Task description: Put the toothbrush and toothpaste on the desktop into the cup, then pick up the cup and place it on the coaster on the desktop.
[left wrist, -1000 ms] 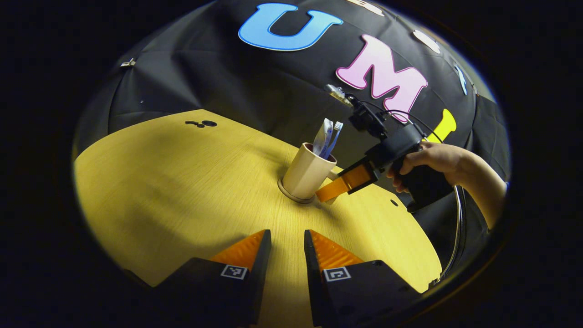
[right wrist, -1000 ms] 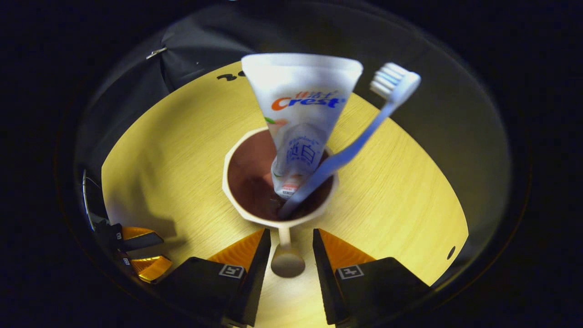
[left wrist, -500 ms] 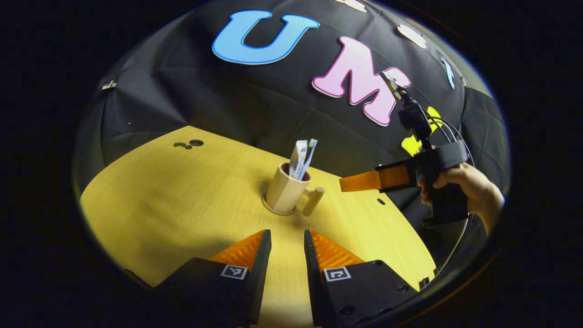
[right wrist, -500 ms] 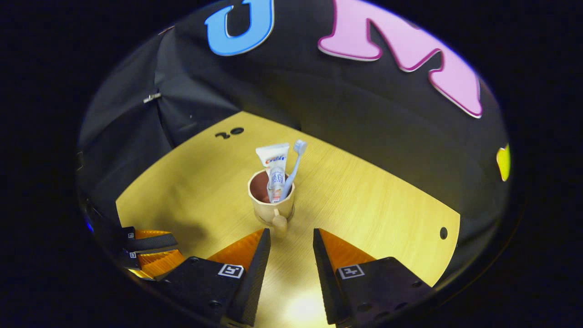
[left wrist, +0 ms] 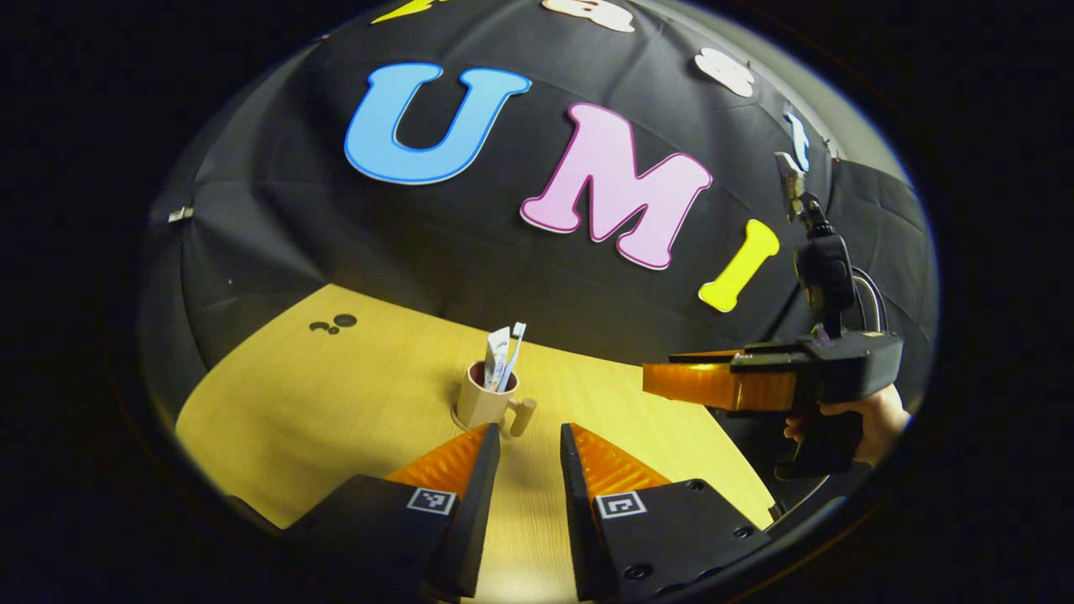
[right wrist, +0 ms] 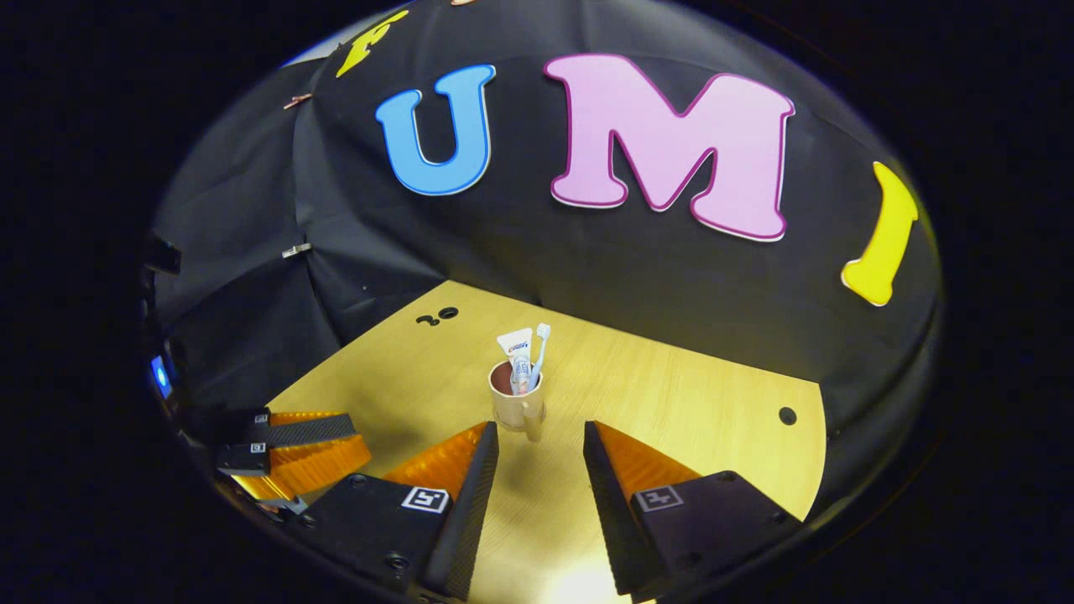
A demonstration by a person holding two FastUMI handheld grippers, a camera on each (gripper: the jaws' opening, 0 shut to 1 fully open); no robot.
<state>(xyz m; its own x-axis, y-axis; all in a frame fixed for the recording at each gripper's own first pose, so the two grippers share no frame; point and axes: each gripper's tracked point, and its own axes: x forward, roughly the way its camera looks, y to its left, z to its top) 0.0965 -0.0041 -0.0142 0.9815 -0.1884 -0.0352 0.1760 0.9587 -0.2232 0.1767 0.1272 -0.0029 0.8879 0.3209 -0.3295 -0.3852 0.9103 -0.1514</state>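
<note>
The beige handled ceramic cup (right wrist: 517, 403) stands upright on its round coaster (left wrist: 460, 419) mid-way across the yellow wooden desktop (right wrist: 671, 403), white toothpaste tube (right wrist: 517, 351) and pale blue toothbrush (right wrist: 539, 352) poking up from it. It lies straight ahead of my right gripper (right wrist: 537, 478), handle toward me, well apart. My left gripper (left wrist: 529, 470) is about as near. Both hang parted and empty, with nothing between them and the cup; I judge the task done.

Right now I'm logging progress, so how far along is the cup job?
Toothpaste and toothbrush stand in the cup, which sits on the coaster on the desktop. Nothing is in hand: the left gripper and right gripper are open, apart from the cup. Nothing appears left to do.
</note>
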